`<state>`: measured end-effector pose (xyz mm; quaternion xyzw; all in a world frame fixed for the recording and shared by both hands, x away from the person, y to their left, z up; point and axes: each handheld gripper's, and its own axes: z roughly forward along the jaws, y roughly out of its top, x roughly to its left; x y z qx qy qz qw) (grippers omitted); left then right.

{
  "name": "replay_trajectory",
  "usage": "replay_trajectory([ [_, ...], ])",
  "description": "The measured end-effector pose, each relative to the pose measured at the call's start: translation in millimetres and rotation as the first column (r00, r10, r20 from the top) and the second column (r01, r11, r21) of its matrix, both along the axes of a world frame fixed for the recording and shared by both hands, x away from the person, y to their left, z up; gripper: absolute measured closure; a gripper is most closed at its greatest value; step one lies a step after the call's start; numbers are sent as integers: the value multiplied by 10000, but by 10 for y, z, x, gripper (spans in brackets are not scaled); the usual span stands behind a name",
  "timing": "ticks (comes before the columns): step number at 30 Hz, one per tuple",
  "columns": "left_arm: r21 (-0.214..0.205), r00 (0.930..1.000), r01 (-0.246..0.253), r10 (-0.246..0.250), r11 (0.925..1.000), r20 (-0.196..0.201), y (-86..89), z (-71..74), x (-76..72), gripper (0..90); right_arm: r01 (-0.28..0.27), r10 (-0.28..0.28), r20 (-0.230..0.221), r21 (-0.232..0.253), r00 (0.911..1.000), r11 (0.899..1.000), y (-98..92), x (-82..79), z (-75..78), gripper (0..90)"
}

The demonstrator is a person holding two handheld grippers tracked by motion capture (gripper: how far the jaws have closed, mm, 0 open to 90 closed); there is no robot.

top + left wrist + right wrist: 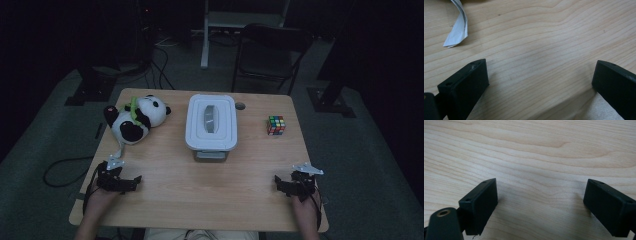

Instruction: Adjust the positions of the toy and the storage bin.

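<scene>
Both black hand-held grippers, left and right, rest wide open and empty on the pale wooden desk. Nearest the left one, just beyond it, lies a soft, light black-and-white plush panda; its squashy body looks easiest to pinch.

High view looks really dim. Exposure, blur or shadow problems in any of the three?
High view: underexposed, room nearly black, table readable, soft. Left gripper view: bright, grain sharp, fingers slightly blurred, soft shadows under them. Right gripper view: even light, sharp grain, near fingers soft; no glare.
</scene>
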<state>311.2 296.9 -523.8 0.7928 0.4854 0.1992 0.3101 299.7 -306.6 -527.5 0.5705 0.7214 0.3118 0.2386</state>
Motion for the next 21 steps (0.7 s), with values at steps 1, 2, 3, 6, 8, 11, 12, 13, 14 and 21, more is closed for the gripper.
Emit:
replay_trajectory([
  [1,-17,9999,102,-102,9999,-9,-7,0,-2,12,-1,1,1,1,10000,10000,0,0,0,115],
  [2,-21,10000,97,-97,10000,-11,-7,0,-1,12,-3,3,1,-3,10000,10000,0,0,0,115],
  [3,-22,9999,104,-104,9999,-10,-7,0,-1,12,-3,3,-2,-1,10000,10000,0,1,0,115],
  [6,-16,10000,68,-68,10000,-13,-8,0,-1,12,0,0,-4,2,10000,10000,-1,1,0,115],
  [8,-18,10000,39,-39,10000,-15,-10,0,-1,12,37,-37,4,-12,10000,10000,-1,7,0,115],
  [11,-9,10000,-23,23,10000,-13,-16,1,7,12,89,-89,4,-5,10000,10000,2,22,0,115],
  [12,-9,10000,-23,23,10000,-13,-16,1,7,13,120,-120,-14,-2,9999,9999,5,28,2,115],
  [13,-2,10000,13,-13,10000,-13,-25,3,15,12,70,-70,1,38,10000,10000,15,41,2,115],
  [14,68,10000,40,-41,10000,74,-31,10,21,12,-89,90,-48,43,9999,10000,30,59,9,117],
  [21,-88,9994,165,-163,9998,290,-89,133,135,13,-708,702,204,297,9973,9970,209,193,126,129],
])
